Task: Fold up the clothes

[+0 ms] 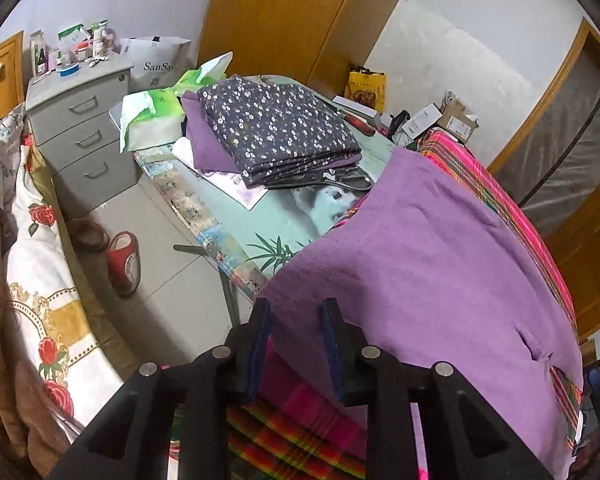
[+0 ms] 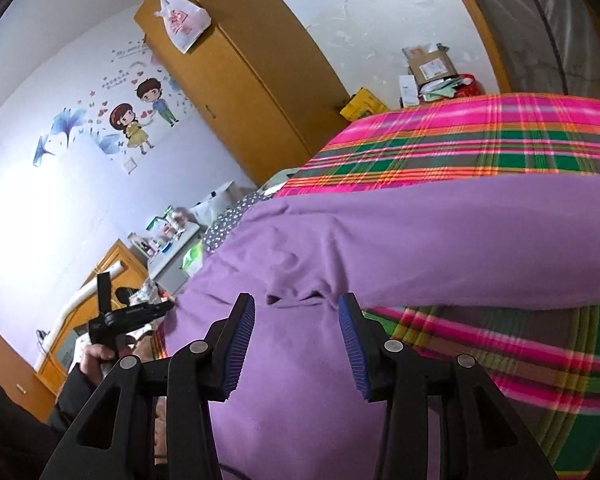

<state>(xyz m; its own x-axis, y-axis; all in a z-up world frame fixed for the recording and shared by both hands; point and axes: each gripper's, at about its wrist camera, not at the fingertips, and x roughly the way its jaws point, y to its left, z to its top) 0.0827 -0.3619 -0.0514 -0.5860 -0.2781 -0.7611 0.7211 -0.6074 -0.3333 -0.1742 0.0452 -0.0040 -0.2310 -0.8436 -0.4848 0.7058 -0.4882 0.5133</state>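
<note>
Bedroom clutter frames the work: a wooden wardrobe, a grey drawer unit topped with small bottles, and a long counter whose near end is draped in a bright plaid cloth. Spread flat over that cloth lies the purple garment, its near edge hanging toward the two tools. The left tool stands with its jaws apart and nothing pinched between them, poised at the garment's corner; the right tool is likewise spread wide above the fabric, gripping nothing. Farther along the counter a folded stack already sits, a floral piece on top of a purple one, so part of the job looks finished, while this garment appears only part folded and not yet stacked. Readable writing is scarce: a white bag behind the drawers reads "SanSa…", the rest cut off.
</note>
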